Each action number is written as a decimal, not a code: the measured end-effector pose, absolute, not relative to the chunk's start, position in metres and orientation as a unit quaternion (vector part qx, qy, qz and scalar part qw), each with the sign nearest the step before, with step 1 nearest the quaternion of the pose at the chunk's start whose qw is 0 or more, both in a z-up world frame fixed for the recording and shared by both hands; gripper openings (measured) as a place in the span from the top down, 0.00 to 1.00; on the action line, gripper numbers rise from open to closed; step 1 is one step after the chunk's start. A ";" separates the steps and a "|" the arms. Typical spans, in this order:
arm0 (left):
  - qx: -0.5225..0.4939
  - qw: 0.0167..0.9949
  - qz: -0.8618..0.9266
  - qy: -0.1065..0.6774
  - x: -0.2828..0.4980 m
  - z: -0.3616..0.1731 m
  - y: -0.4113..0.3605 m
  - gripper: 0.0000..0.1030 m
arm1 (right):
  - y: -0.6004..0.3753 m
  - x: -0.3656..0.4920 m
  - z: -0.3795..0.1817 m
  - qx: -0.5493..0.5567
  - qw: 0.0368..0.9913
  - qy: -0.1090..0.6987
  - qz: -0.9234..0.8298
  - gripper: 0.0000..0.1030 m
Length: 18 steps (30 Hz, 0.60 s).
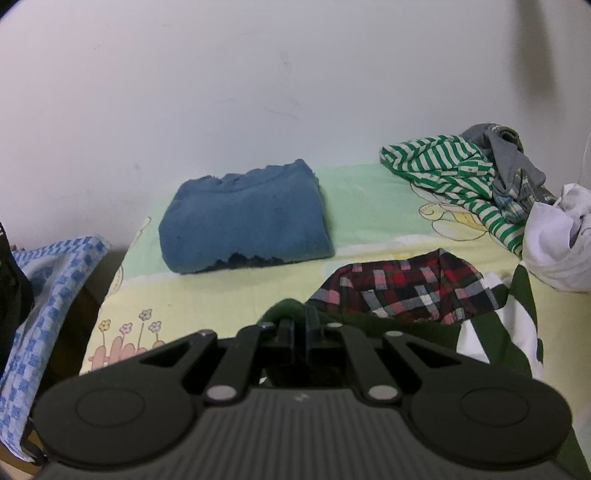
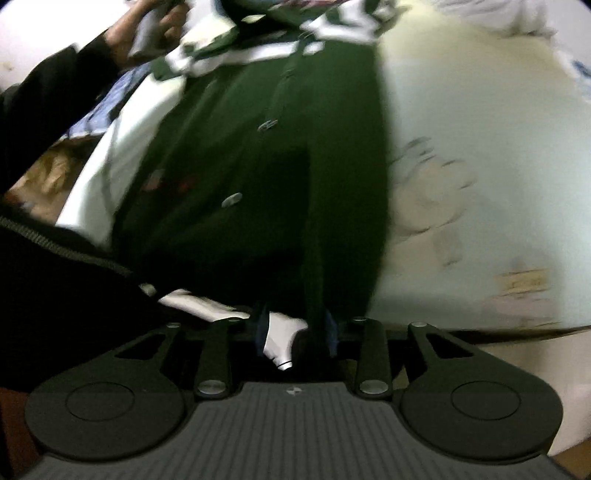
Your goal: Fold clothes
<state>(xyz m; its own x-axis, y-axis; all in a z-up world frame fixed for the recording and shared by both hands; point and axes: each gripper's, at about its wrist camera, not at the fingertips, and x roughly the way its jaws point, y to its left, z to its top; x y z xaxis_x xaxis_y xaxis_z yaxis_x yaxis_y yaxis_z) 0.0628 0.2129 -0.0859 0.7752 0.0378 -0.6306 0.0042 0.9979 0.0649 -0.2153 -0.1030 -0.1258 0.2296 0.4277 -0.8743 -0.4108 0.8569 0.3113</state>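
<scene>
A dark green jacket (image 2: 258, 155) with metal buttons, white sleeves and a red plaid lining (image 1: 402, 291) lies spread on the bed. My left gripper (image 1: 297, 321) is shut on a fold of its green fabric near the collar. My right gripper (image 2: 295, 328) points steeply down at the jacket's lower edge, and a white cuff piece (image 2: 282, 339) and green cloth fill the gap between its fingers. A folded blue sweater (image 1: 243, 229) rests by the wall, apart from both grippers. The right wrist view is blurred.
A green-and-white striped shirt (image 1: 450, 170) and grey clothes (image 1: 509, 162) are heaped at the back right, with a white garment (image 1: 557, 243) beside them. A blue checked cloth (image 1: 55, 280) hangs off the bed's left side. A person's hand (image 2: 147, 29) and black sleeve (image 2: 48, 103) show upper left.
</scene>
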 end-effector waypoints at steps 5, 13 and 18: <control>0.029 0.941 0.005 0.336 0.067 -0.085 0.214 0.97 | -0.110 -0.212 -0.120 0.052 0.786 0.549 0.282 0.86; 0.029 0.943 -0.003 0.330 0.067 -0.080 0.215 0.97 | -0.098 -0.207 -0.119 0.000 0.808 0.535 0.247 0.99; 0.025 0.942 0.000 0.335 0.067 -0.082 0.217 0.97 | -0.089 -0.210 -0.120 -0.026 0.818 0.526 0.230 0.48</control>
